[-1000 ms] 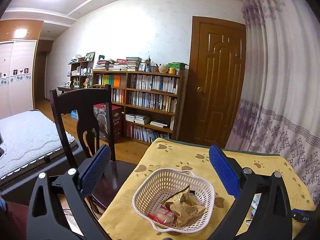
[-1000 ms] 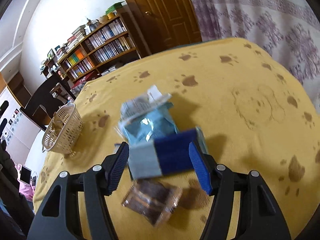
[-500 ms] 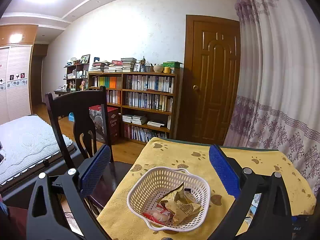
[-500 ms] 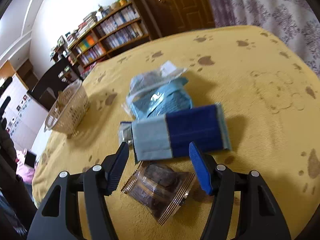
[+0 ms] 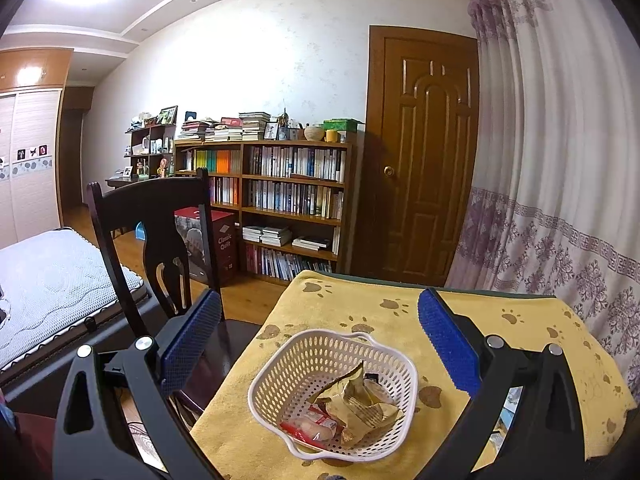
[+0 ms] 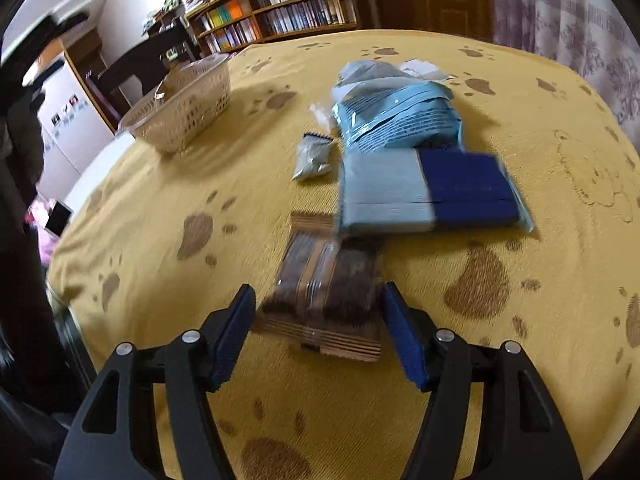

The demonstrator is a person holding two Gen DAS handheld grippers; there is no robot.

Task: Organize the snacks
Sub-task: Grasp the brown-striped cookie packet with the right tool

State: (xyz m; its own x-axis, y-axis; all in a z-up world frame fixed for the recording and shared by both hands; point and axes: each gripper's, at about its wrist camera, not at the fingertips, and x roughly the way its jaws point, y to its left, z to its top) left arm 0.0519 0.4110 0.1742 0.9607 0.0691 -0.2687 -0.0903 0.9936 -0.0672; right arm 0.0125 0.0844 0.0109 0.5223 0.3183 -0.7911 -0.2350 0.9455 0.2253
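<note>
With jaws spread, right gripper [image 6: 318, 312] straddles brown snack packet [image 6: 324, 284].

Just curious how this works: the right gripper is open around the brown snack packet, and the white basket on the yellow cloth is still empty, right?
Not quite. The basket is not empty: the left wrist view shows a gold wrapper and a red packet in it. The rest holds: the right gripper is open around the brown packet, and the basket stands on the yellow cloth.

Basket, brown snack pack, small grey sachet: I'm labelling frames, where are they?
basket [image 5: 280, 364], left wrist view, inner wall.
brown snack pack [image 6: 324, 284], right wrist view, wrapper middle.
small grey sachet [image 6: 312, 160], right wrist view, centre.
</note>
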